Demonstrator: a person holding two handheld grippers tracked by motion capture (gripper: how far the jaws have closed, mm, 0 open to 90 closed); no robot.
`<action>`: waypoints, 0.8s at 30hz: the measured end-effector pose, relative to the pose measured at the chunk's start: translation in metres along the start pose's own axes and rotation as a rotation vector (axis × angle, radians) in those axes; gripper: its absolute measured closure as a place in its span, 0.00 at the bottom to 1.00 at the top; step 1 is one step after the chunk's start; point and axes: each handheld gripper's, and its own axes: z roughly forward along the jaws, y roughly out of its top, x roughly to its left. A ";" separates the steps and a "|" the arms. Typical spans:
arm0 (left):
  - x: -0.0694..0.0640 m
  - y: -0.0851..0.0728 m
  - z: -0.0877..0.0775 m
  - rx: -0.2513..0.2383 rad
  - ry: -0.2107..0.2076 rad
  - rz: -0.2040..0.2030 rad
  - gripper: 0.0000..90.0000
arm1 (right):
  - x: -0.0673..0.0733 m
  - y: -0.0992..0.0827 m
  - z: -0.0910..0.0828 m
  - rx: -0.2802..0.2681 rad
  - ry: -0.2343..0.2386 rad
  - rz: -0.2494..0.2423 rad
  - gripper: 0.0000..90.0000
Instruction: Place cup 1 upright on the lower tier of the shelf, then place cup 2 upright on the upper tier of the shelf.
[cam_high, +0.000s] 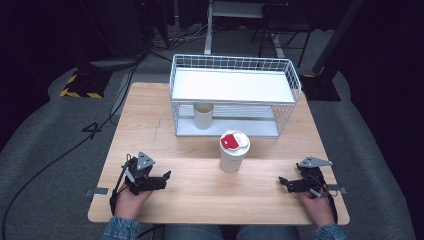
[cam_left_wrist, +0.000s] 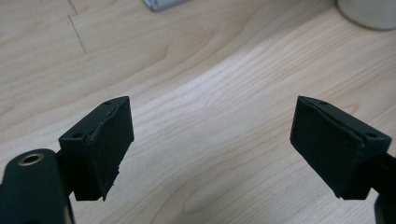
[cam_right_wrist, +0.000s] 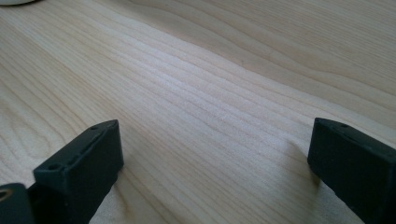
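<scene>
A white paper cup (cam_high: 234, 150) with a red and white lid stands upright in the middle of the wooden table (cam_high: 210, 200). My left gripper (cam_high: 165, 179) rests low at the table's front left, pointing right toward the cup and well apart from it. Its jaws stand open over bare wood in the left gripper view (cam_left_wrist: 212, 140), where the cup's base (cam_left_wrist: 369, 11) shows at the top right. My right gripper (cam_high: 284, 184) sits at the front right, pointing left. Its jaws are open too, with nothing but tabletop between them (cam_right_wrist: 215, 154).
A white wire rack (cam_high: 232, 85) with a flat white shelf stands at the back of the table. A second, lidless cup (cam_high: 203, 116) stands on its lower level at the left. Cables and stands lie on the grey floor beyond.
</scene>
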 end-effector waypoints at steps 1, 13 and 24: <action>0.001 -0.003 0.003 0.013 0.000 -0.003 0.16 | 0.000 0.000 0.000 -0.001 0.001 -0.001 0.04; 0.012 -0.021 0.015 0.125 0.029 -0.026 0.16 | 0.000 0.000 0.000 -0.002 0.007 -0.008 0.05; 0.017 -0.028 0.016 0.081 0.027 -0.027 0.08 | -0.002 -0.001 -0.001 -0.007 0.015 -0.012 0.07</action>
